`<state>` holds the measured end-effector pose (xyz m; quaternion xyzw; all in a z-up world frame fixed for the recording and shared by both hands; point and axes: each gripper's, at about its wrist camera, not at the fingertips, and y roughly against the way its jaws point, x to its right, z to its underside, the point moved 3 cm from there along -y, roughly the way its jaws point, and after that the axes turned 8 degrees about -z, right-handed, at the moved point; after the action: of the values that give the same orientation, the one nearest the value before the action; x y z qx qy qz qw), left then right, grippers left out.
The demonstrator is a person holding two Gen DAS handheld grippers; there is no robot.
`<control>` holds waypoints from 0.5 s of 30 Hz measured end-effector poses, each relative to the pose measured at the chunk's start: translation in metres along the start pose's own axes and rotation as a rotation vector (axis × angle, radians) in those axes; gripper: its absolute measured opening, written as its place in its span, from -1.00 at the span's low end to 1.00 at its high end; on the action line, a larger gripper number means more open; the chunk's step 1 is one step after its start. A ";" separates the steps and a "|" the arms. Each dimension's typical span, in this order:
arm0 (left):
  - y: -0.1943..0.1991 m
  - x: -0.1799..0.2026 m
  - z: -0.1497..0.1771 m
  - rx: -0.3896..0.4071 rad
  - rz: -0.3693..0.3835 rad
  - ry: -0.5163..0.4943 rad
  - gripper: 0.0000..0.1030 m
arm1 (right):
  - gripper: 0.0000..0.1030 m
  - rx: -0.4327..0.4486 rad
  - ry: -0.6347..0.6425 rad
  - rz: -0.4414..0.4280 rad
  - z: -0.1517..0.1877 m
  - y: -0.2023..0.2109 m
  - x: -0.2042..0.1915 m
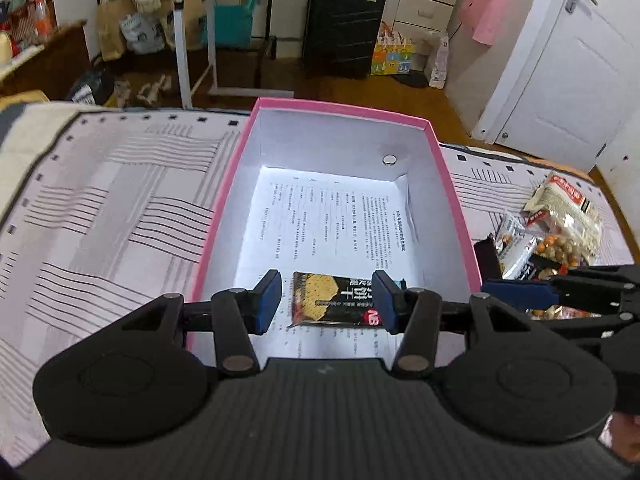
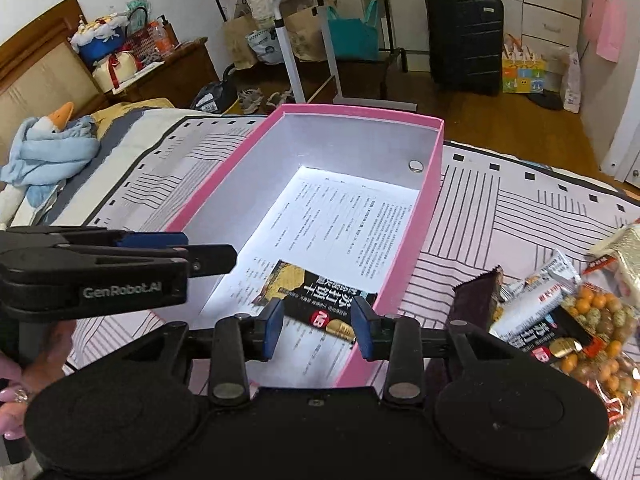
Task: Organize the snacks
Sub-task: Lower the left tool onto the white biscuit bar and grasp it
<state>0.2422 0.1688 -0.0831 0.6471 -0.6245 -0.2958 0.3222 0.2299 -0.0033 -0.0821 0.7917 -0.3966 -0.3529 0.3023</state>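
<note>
1. Left gripper (image 1: 327,301) hovers over the box (image 1: 224,204), jaws apart, empty.
2. Right gripper (image 2: 318,328) likewise gapes, empty.
3. Cracker pack (image 2: 316,300) lies inside the box; snack pile (image 2: 580,320) at 3 o'clock.

Two black handheld grippers, blue-padded jaws.

Left gripper (image 1: 327,300) and right gripper (image 2: 318,328): matte black linkages, silver pivot screws, round housings, ribbed body. White "GenRobot.AI" lettering on the left unit's side. Hand (image 2: 12,384) shows pink nails and a ring.
</note>
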 end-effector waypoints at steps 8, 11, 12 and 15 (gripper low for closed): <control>0.052 0.016 0.004 0.008 0.004 -0.055 -0.05 | -0.09 0.018 0.045 0.002 0.015 0.049 -0.013; 0.072 0.024 0.007 -0.008 0.044 -0.057 -0.05 | 0.03 0.025 0.073 0.020 0.024 0.074 -0.011; 0.080 0.026 0.009 -0.005 0.057 -0.066 -0.04 | 0.04 0.029 0.079 0.026 0.027 0.083 -0.008; 0.100 0.039 0.015 0.011 0.084 -0.103 0.00 | 0.11 0.048 0.077 0.026 0.034 0.112 0.004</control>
<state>0.1705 0.1275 -0.0131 0.6059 -0.6686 -0.3114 0.2982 0.1579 -0.0695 -0.0174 0.8066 -0.4031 -0.3086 0.3028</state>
